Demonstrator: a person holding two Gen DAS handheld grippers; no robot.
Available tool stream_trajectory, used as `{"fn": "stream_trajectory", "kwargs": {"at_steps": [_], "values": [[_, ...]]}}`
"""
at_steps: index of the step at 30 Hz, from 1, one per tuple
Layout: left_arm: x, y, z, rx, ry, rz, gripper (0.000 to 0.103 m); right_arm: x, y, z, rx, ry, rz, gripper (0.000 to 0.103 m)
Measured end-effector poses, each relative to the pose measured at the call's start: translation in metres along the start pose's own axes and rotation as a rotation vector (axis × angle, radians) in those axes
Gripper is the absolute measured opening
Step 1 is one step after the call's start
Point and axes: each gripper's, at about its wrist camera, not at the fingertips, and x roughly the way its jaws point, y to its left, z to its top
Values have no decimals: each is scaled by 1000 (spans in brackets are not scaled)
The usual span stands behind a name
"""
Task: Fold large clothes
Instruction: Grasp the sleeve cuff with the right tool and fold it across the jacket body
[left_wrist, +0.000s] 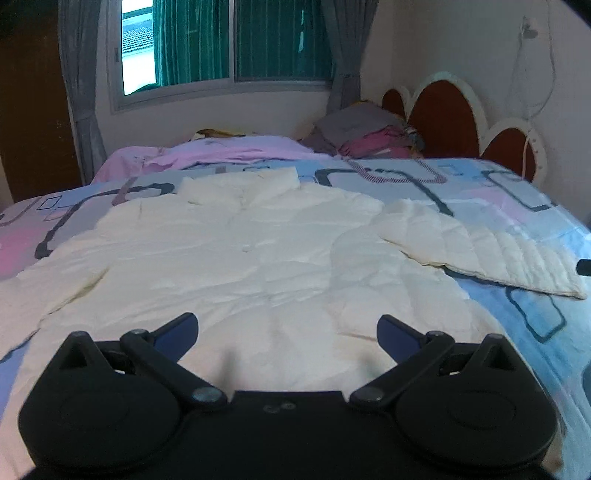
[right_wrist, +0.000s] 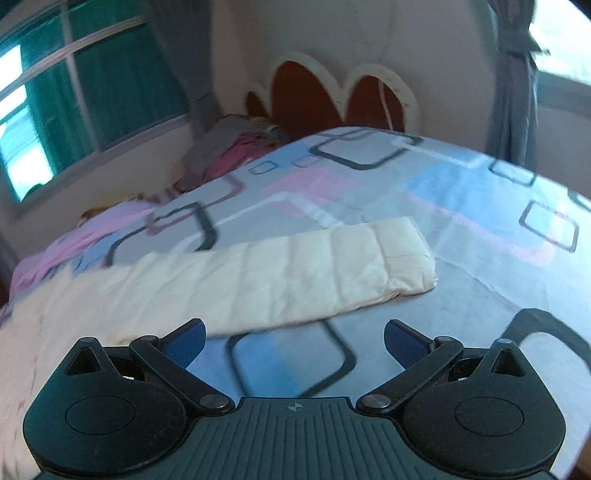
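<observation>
My left hand-held gripper (left_wrist: 287, 326) hung spread wide and empty over the near hem of the cream jacket (left_wrist: 236, 258), laid flat on the bed (left_wrist: 524, 321). My right hand-held gripper (right_wrist: 294, 334), likewise agape, faced the outstretched sleeve (right_wrist: 295, 273). I judged folding not yet begun; next, pinch the sleeve and carry it inward. I read no writing anywhere.

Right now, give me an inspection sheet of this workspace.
Surface: bed with patterned cover.
Job's things: cream jacket spread flat, collar away; sleeve laid out sideways.
Clutter: clothes pile near headboard; pink bedding behind.
Grippers: left gripper open above the hem; right gripper open near the sleeve, holding nothing.
Cables: white cord hanging by headboard.
Surroundings: window, grey curtains.
</observation>
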Motion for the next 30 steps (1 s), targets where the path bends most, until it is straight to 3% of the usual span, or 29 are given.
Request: {"fn": "stream_trajectory", "kwargs": {"at_steps": [2, 11, 15, 19, 20, 21, 23, 25, 30], "values": [[15, -11, 5, -14, 16, 20, 103, 20, -16, 5, 49, 26, 5, 55], [46, -47, 29, 6, 27, 44, 103, 82, -73, 7, 301, 123, 64, 55], [56, -52, 37, -4, 42, 70, 103, 92, -87, 9, 390, 98, 94, 55], [60, -44, 43, -75, 62, 66, 103, 97, -95, 10, 466, 64, 98, 55], [59, -39, 44, -101, 69, 61, 103, 97, -95, 12, 464, 61, 89, 54], [59, -35, 45, -118, 71, 59, 103, 97, -93, 15, 449, 61, 60, 36], [56, -27, 46, -126, 68, 68, 103, 102, -90, 18, 425, 71, 21, 9], [53, -14, 47, -125, 59, 84, 103, 100, -86, 24, 393, 58, 5, 7], [53, 29, 44, -144, 71, 122, 100, 74, -25, 50, 143, -60, 22, 4]]}}
